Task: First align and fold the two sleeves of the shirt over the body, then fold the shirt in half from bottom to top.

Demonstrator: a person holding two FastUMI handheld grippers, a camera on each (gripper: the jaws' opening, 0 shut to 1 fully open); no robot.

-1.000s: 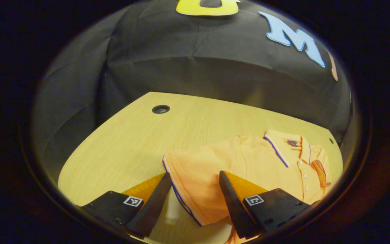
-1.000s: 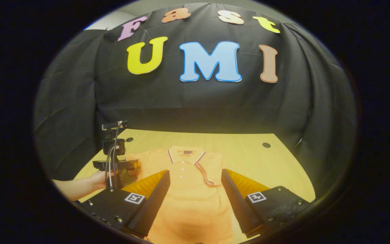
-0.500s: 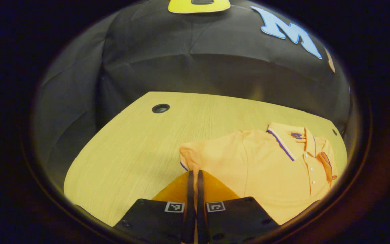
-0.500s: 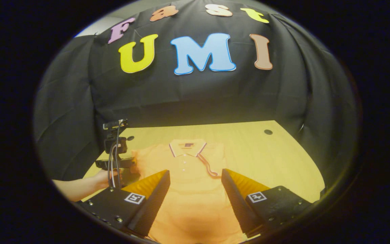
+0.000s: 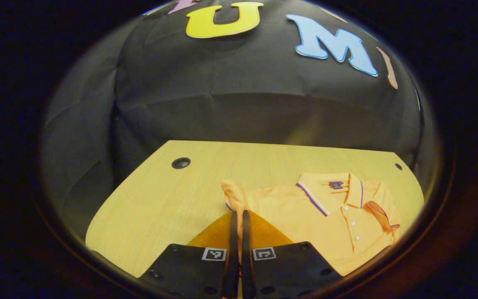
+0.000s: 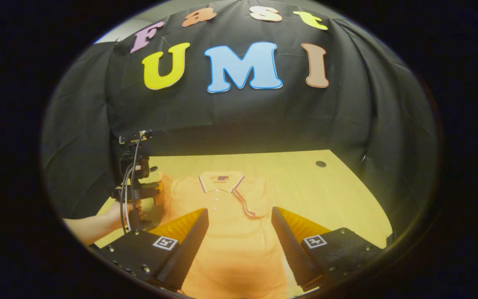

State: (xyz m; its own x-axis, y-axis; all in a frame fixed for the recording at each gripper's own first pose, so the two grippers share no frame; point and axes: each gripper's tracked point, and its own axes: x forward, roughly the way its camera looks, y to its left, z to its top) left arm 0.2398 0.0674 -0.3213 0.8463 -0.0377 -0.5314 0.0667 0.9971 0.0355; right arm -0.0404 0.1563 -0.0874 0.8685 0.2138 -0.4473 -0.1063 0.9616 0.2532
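Shirt (image 5: 330, 220) sleeve (image 5: 235, 195) pinched in closed left tongs (image 5: 237, 216); right tongs (image 6: 239, 216) open, hem cut off.

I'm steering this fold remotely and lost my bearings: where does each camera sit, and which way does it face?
Left gripper view: rides the left gripper, low over the table, facing the wall across the shirt's near sleeve, which its shut fingers pinch and lift.
Right gripper view: rides the right gripper, at the hem end, looking up the shirt toward the collar; its open fingers straddle the body. A hand holding the left gripper appears at left.
Shared: shirt, collar, table, wall.
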